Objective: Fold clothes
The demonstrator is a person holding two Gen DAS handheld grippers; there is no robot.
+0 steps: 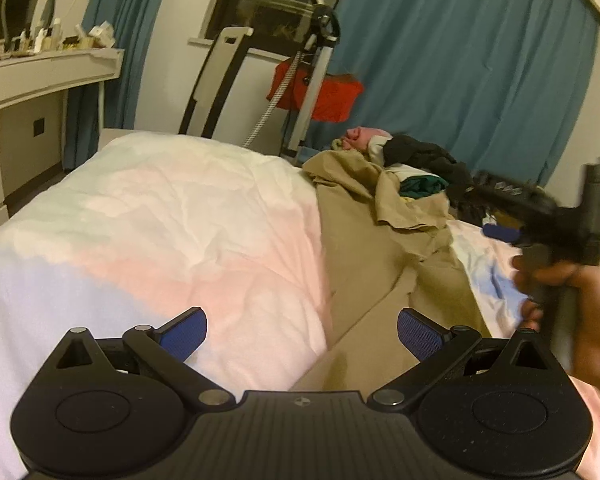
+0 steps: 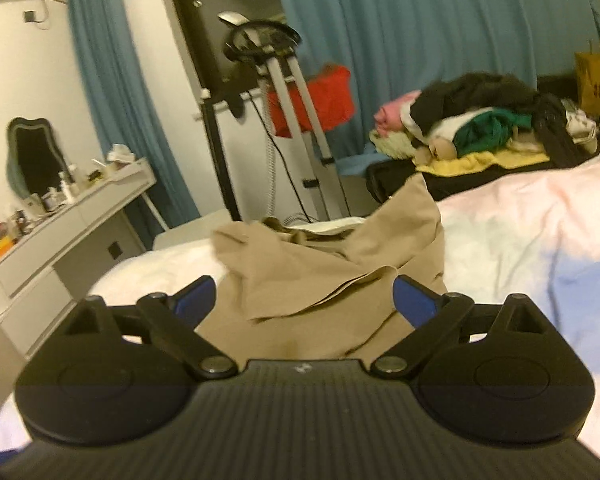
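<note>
A tan garment (image 1: pixel 364 248) lies crumpled along the right side of the pale bedspread (image 1: pixel 172 232). It also shows in the right wrist view (image 2: pixel 320 276), bunched just ahead of the fingers. My left gripper (image 1: pixel 302 332) is open and empty, low over the bedspread beside the garment's near edge. My right gripper (image 2: pixel 304 300) is open and empty, hovering over the garment. The right gripper also shows blurred in the left wrist view (image 1: pixel 540 220), held in a hand at the right.
A pile of mixed clothes (image 2: pixel 480 124) sits at the far end of the bed. A white dresser (image 2: pixel 68 232) with a mirror and bottles stands to the left. A garment steamer stand (image 2: pixel 280 120) and blue curtains (image 2: pixel 420 20) are behind the bed.
</note>
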